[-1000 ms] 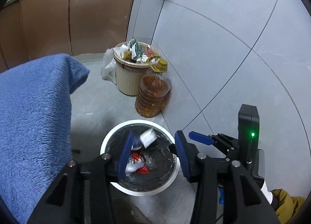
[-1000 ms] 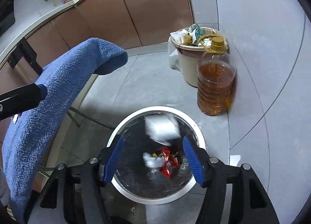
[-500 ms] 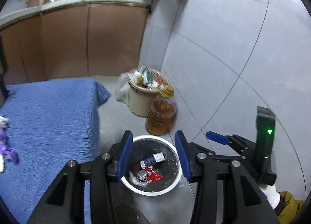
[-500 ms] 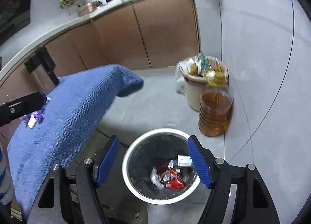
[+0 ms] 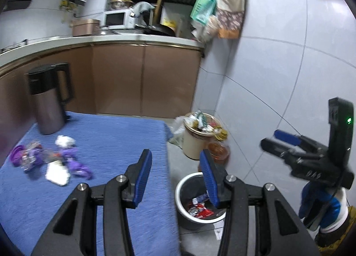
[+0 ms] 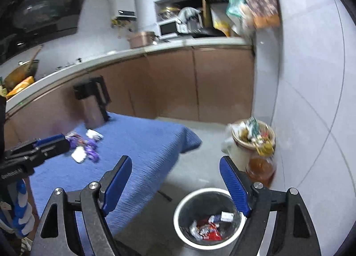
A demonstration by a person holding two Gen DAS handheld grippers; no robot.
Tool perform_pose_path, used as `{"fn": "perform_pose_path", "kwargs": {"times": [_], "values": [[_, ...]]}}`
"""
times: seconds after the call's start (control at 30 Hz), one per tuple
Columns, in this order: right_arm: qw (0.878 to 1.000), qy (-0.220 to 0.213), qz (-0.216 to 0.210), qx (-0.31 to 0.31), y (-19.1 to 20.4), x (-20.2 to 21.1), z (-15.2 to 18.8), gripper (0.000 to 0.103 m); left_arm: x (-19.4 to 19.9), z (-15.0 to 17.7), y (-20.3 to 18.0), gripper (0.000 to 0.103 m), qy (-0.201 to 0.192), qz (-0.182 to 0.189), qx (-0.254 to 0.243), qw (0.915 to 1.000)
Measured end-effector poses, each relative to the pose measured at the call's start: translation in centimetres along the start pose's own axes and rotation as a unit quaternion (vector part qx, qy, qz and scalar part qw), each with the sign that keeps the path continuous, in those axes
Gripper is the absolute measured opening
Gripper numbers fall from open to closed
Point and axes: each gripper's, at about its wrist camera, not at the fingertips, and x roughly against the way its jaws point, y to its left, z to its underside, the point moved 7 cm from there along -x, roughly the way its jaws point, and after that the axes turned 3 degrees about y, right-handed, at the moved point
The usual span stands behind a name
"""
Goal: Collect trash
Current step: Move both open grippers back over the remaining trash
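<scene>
- Left gripper [image 5: 175, 173] stood part open with nothing between its blue pads, above the near edge of the blue cloth [image 5: 111, 140]
- Right gripper [image 6: 175, 180] was open wide and empty; its jaws had just been opening further, with no item between them
- Remaining trash: a loose cluster of purple wrappers [image 5: 73, 162] and white crumpled paper [image 5: 56, 172] lay on the cloth, in front of the steel jug [image 5: 47, 109] and well apart from both grippers
- White bin [image 6: 209, 218] stood on the floor beside the table, lined in black, already holding red and silver wrappers and a small white packet
- Handling, judged: wrappers looked thin, light and soft, likely slippery film; they should crush flat under the pads and carry no breakage risk
- Paper looked crumpled, so probably springy with raised folds easy to pinch
- Suggested hold: a bunched or twisted part of a wrapper, or a standing fold of paper, rather than a flat edge lying on the towelling
- Risk, judged: the pads may snag the soft pile, or take two pieces at once since items touch; motion blur hid individual outlines
</scene>
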Motion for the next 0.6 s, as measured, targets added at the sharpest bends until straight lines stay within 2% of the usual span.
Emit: {"fn": "perform_pose_path", "kwargs": {"times": [0.23, 0.4, 0.6], "values": [[0.999, -0.025, -0.03, 0.032, 5.3, 2.2, -2.5, 0.082, 6.4, 0.7, 6.3, 0.053, -0.038, -0.044, 0.031, 0.9978], [0.997, -0.04, -0.051, 0.052, 9.0, 2.6, -3.8, 0.095, 9.8, 1.6, 11.4, 0.057, -0.058, -0.093, 0.05, 0.9927], [0.994, -0.031, -0.079, 0.067, 12.8, 0.4, -4.7, 0.097, 10.5, 3.2, 17.1, 0.058, -0.044, -0.131, 0.072, 0.9878]]}}
